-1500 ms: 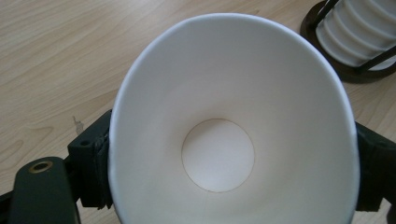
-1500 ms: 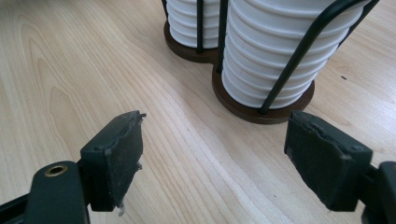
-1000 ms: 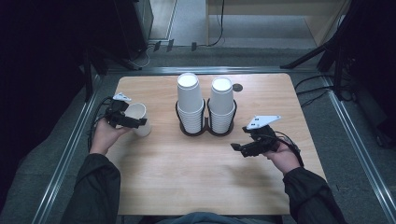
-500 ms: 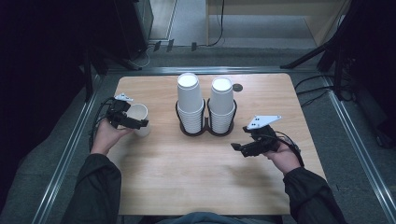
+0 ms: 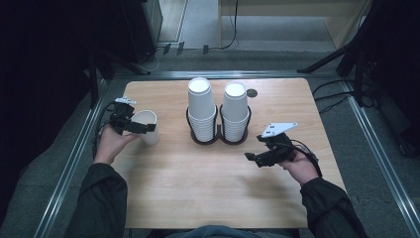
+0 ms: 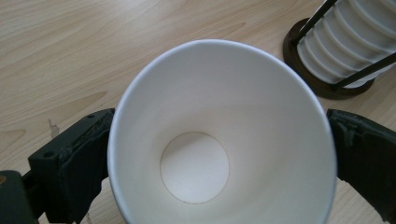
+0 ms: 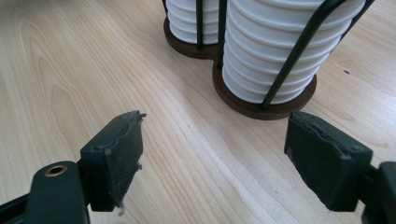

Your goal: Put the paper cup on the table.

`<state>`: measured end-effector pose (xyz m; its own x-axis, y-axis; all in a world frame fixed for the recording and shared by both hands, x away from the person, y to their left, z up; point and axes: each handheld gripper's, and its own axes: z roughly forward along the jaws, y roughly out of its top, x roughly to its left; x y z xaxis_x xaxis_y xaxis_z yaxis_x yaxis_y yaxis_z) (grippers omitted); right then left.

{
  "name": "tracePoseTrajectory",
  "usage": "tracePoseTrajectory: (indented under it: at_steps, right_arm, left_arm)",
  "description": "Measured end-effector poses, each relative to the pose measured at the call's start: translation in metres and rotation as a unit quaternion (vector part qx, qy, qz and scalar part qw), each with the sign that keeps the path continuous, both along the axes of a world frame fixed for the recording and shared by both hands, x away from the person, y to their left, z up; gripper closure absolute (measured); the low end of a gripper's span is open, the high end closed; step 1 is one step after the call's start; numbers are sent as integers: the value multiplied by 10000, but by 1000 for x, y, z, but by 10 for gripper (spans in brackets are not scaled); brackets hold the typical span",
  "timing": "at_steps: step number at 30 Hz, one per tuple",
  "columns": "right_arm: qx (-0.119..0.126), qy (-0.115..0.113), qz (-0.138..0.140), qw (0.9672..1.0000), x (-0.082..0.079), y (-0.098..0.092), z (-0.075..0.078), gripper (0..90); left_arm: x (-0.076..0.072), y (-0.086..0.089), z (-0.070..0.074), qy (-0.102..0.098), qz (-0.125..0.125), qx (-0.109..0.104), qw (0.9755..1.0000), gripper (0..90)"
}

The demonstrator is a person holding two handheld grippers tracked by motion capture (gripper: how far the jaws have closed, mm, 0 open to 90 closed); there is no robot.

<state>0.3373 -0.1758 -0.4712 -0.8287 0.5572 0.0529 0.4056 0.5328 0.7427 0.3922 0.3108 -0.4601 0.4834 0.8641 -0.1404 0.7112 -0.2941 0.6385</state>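
A person seated at a wooden table (image 5: 198, 188) works a hand-held gripper in each hand. From above, the left gripper (image 5: 140, 128) reaches around a white paper cup (image 5: 146, 126) standing upright near the table's left edge, well apart from the cup holder (image 5: 218, 139) at the centre. The left gripper view looks straight down into the cup (image 6: 219, 135), showing its round bottom and a jaw on either side of the rim; the jaws have just been opening and now stand at their widest, and whether the pads still touch the cup cannot be told. The right gripper (image 5: 251, 159) rests at the table's right, its jaws spread with nothing between them. Its own view shows the ribbed cup stacks (image 7: 280, 51) and the holder's dark base close up. The pale wood-grain table sits inside a metal frame (image 5: 69, 163), on grey floor with cables, the room around it dark.
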Motion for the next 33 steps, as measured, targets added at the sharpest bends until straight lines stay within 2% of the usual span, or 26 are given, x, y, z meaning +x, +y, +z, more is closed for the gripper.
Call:
tracePoseTrajectory:
  at_steps: [5,6,10,24,25,33]
  right_arm:
    - [9,33,3,10000,0,0,0,199]
    - [11,41,0,10000,0,0,0,200]
    - [-1,57,28,10000,0,0,-1,199]
    - [2,56,24,10000,0,0,0,199]
    - [4,44,15,10000,0,-1,0,199]
    - [28,37,18,10000,2,-2,1,199]
  left_arm:
    - [-2,1,7,14,54,19,10000,0]
    - [-3,2,9,4,82,-63,9999,0]
    - [-5,5,15,-25,64,-170,9998,0]
    - [-15,6,39,-95,129,-83,9998,0]
    - [-17,6,43,-85,94,-193,9997,0]
    - [-25,-2,56,-149,58,-288,9995,0]
